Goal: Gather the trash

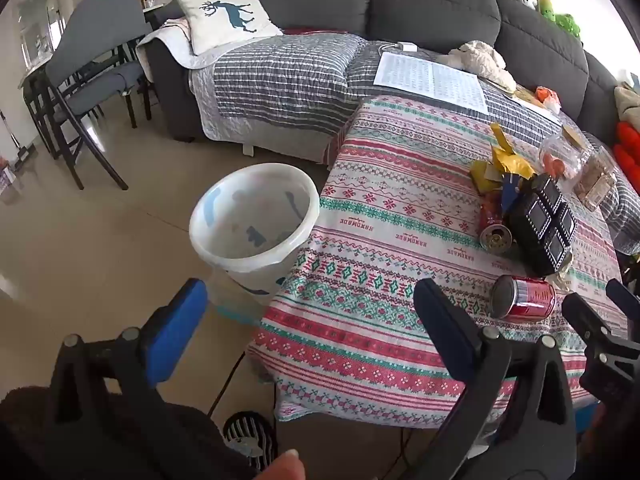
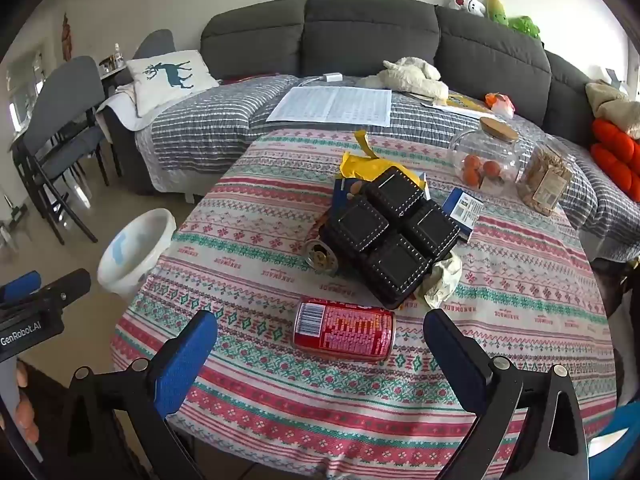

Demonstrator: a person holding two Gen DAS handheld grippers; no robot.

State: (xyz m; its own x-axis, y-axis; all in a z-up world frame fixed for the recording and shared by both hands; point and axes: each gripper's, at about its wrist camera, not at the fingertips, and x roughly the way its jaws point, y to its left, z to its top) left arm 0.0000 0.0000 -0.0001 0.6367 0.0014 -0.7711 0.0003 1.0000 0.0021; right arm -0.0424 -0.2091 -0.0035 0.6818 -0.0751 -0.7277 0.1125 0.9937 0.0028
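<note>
A red soda can (image 2: 344, 334) lies on its side on the patterned tablecloth (image 2: 248, 216), just ahead of my open, empty right gripper (image 2: 320, 344); it also shows in the left wrist view (image 1: 522, 298). A second can (image 2: 322, 256) lies by a black studded box (image 2: 394, 236), with yellow wrappers (image 2: 368, 164) behind and crumpled paper (image 2: 442, 278) beside. A white bin (image 1: 254, 220) stands on the floor at the table's left edge. My left gripper (image 1: 308, 312) is open and empty, near the bin and table corner.
Two glass jars (image 2: 486, 156) and a blue carton (image 2: 464, 208) stand at the table's far right. A grey sofa (image 2: 372, 40) with a striped blanket, papers and pillows lies behind. Chairs (image 1: 92, 72) stand at the left. A cable hangs below the table edge.
</note>
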